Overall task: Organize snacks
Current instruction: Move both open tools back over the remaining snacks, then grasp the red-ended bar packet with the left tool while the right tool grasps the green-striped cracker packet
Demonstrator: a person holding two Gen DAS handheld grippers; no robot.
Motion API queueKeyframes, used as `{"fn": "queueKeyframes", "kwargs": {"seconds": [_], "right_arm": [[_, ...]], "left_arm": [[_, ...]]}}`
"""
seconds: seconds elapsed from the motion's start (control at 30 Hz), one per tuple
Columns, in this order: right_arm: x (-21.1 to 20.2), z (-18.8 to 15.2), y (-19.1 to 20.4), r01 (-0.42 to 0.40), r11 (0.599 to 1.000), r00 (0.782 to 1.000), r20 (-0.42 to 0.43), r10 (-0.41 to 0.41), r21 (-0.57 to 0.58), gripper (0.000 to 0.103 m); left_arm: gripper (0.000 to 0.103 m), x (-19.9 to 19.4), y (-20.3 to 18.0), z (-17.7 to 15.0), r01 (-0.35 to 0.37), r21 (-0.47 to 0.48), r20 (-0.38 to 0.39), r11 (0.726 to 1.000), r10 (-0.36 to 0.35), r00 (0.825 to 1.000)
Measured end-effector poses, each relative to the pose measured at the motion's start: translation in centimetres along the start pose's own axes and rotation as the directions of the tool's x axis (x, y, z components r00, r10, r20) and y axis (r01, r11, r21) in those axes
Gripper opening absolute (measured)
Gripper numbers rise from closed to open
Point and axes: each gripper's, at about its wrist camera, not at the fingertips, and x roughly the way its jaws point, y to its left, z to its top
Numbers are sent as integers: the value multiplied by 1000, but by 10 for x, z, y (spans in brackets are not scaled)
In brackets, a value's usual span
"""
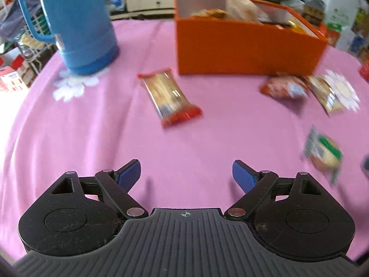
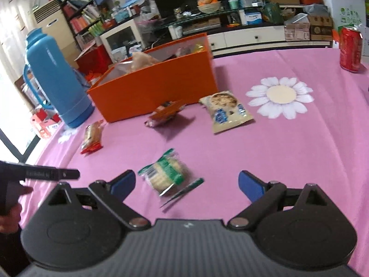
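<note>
1 red can, right view only

Home living room: bookshelf, TV cabinet.

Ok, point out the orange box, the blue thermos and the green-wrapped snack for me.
orange box [image 2: 159,92]: right wrist view, on its front wall.
blue thermos [image 2: 57,73]: right wrist view, mid-body.
green-wrapped snack [image 2: 167,173]: right wrist view, centre of the wrapper, on the cloth.

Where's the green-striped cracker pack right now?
In the right wrist view the green-striped cracker pack lies on the pink tablecloth, just ahead of the open right hand-held gripper, nearer its left finger.
</note>
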Motion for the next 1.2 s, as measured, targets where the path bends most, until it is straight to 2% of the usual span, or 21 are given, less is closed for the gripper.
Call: {"fn": "queueKeyframes", "kwargs": {"seconds": [0.2,0.27,0.33,0.37,0.43,0.47,0.6,0.7,0.9,1.07,1.1,1.13,1.17,1.2], "right_arm": [[6,3,-17,10,999,1000,9,-11,46,95],[8,2,-20,11,999,1000,1,-11,49,95],[10,2,-23,12,999,1000,-8,-12,52,95],[10,2,-24,14,998,1000,-11,-13,54,95],[11,3,-25,19,998,1000,-13,-18,56,95],[10,3,-26,22,998,1000,-12,-21,56,95],[12,2,-26,19,998,1000,-22,-17,56,95],[12,1,-16,-5,1000,999,-32,5,19,95],[24,4,17,-55,988,997,-65,46,-145,95],[59,10,45,-59,943,994,-108,25,-328,95],[66,10,48,-58,932,993,-119,16,-358,93],[71,8,49,-56,927,991,-131,7,-370,80],[77,6,47,-55,929,988,-156,-3,-367,76],[74,2,47,-39,924,991,-135,-13,-380,65]], "left_arm": [[77,44,12,61,-44,-83,19,996,46,999],[76,63,11,75,-71,-89,-4,993,71,997],[71,82,11,80,-87,-77,-36,993,85,996],[58,88,12,79,-101,-75,-57,992,97,994],[20,85,14,75,-65,-104,-39,992,61,997],[15,80,15,72,-37,-108,-38,993,33,999],[14,55,15,48,57,-116,-56,992,-64,996],[13,33,9,13,88,-90,-86,992,-96,992],[13,-4,-8,-38,81,-10,-79,997,-82,994],[14,-3,-9,-38,75,-20,-76,997,-77,994],[14,-2,-6,-36,81,-28,-77,996,-83,994],[14,-1,-5,-35,86,-35,-78,996,-88,993],[14,1,-3,-34,90,-43,-78,995,-94,993],[14,1,-2,-34,95,-49,-77,994,-99,992]]}}
